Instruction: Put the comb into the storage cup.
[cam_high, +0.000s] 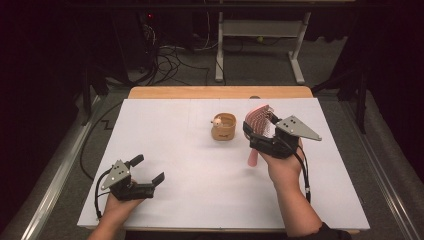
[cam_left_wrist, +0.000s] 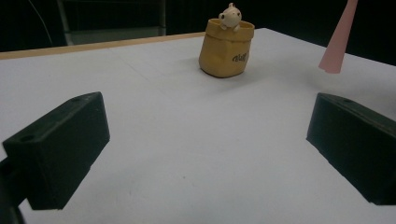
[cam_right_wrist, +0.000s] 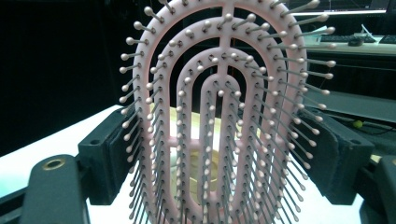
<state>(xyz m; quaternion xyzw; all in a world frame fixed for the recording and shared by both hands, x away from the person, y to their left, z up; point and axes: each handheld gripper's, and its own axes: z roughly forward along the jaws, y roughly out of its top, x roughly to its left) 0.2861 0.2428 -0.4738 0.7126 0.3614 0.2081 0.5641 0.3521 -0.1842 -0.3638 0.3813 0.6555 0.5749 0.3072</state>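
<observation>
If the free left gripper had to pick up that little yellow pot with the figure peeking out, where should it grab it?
Probably around the body. The yellow pot stands upright on the white table, apart from the pink hairbrush. Its sides bulge and look soft, and the small figure sits on the rim, so the open left gripper would best come in level from its own side, jaws straddling the middle.

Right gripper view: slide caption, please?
Right gripper clamps a pink vented hairbrush upright, bristles facing the camera.
</observation>
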